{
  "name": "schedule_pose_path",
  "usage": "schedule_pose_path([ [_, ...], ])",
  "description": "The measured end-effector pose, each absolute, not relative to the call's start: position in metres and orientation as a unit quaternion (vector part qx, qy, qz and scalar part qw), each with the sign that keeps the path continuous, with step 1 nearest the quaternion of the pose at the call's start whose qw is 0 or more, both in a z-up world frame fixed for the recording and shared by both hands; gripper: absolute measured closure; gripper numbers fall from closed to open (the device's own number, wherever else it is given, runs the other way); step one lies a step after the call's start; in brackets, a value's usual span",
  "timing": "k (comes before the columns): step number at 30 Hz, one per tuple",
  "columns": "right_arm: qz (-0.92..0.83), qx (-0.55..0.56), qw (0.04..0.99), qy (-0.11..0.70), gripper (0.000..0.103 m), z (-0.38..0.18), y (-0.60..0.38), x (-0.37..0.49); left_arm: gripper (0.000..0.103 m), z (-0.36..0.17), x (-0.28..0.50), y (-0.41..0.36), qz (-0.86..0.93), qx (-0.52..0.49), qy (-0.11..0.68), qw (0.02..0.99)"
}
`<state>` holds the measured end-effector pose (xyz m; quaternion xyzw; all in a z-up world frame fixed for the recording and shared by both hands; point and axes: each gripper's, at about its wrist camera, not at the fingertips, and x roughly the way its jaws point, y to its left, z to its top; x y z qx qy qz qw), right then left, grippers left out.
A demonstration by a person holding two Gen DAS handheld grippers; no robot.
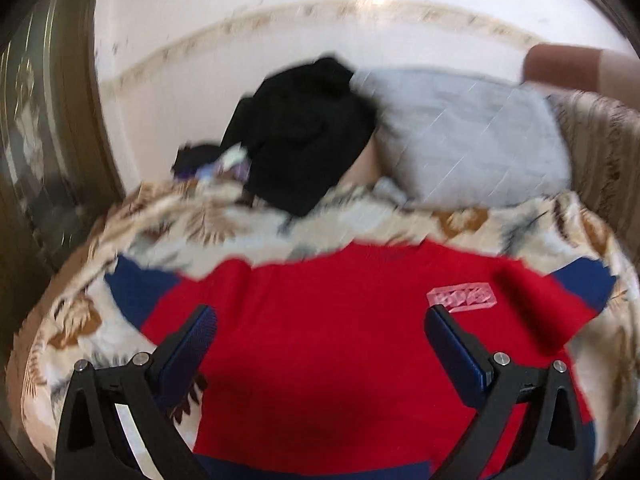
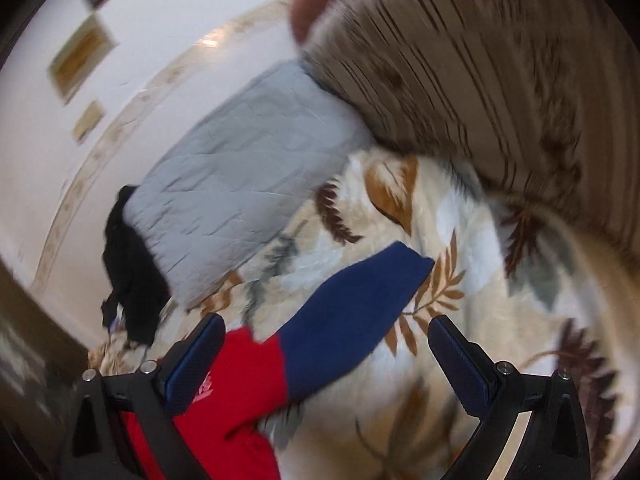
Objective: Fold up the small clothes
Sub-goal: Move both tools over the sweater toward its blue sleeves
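Note:
A red sweater (image 1: 340,340) with navy sleeves lies spread flat on a leaf-patterned blanket (image 1: 260,216). It has a pink patch (image 1: 462,298) on the chest. My left gripper (image 1: 320,320) is open above the sweater's body, holding nothing. In the right wrist view one navy sleeve (image 2: 356,312) stretches out over the blanket, joined to the red body (image 2: 236,392). My right gripper (image 2: 326,332) is open above that sleeve, holding nothing.
A black garment pile (image 1: 308,132) and a grey quilted pillow (image 1: 472,136) lie at the far side of the bed, the pillow also showing in the right wrist view (image 2: 240,160). A brown striped cushion (image 2: 480,80) lies at the right. A white wall is behind.

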<state>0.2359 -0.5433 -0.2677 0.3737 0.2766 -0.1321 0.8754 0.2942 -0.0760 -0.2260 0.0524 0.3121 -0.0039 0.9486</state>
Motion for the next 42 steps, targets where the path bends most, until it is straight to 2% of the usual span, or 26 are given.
schedule_pose_path([
  [4,-0.121,0.452,0.839,0.276,0.024,-0.309,-0.57,0.263,0.0,-0.227,0.305,-0.077,0.013,0.065,0.296,0.953],
  [6,-0.136,0.457,0.83,0.29,0.025,-0.325,-0.576,0.275,0.0,-0.229,0.309,-0.079,0.013,0.073,0.298,0.952],
  [8,-0.157,0.46,0.818,0.307,0.034,-0.336,-0.579,0.278,0.0,-0.235,0.318,-0.079,0.013,0.076,0.305,0.949],
  [12,-0.16,0.505,0.79,0.307,0.037,-0.36,-0.594,0.278,0.0,-0.243,0.33,-0.081,0.009,0.083,0.321,0.943],
  [16,-0.139,0.498,0.805,0.291,0.038,-0.365,-0.598,0.298,0.0,-0.245,0.331,-0.083,0.007,0.082,0.325,0.942],
  [18,-0.13,0.502,0.81,0.274,0.05,-0.369,-0.599,0.307,0.0,-0.245,0.329,-0.083,0.008,0.085,0.321,0.943],
  [19,-0.129,0.511,0.805,0.273,0.071,-0.374,-0.601,0.309,0.0,-0.244,0.329,-0.082,0.01,0.087,0.318,0.944],
  [20,-0.131,0.517,0.8,0.275,0.076,-0.377,-0.601,0.31,0.0,-0.244,0.329,-0.081,0.013,0.089,0.317,0.944],
  [23,-0.131,0.508,0.807,0.271,0.084,-0.367,-0.594,0.311,0.0,-0.242,0.332,-0.072,0.021,0.081,0.322,0.943],
  [25,-0.107,0.494,0.826,0.252,0.09,-0.342,-0.581,0.311,0.0,-0.239,0.334,-0.063,0.034,0.075,0.321,0.944],
  [34,0.038,0.47,0.859,0.2,0.091,-0.249,-0.469,0.305,0.0,-0.227,0.342,-0.002,0.099,0.025,0.334,0.937],
  [42,0.17,0.448,0.836,0.267,0.091,-0.248,-0.32,0.331,0.0,-0.223,0.337,0.042,0.117,-0.001,0.339,0.934],
])
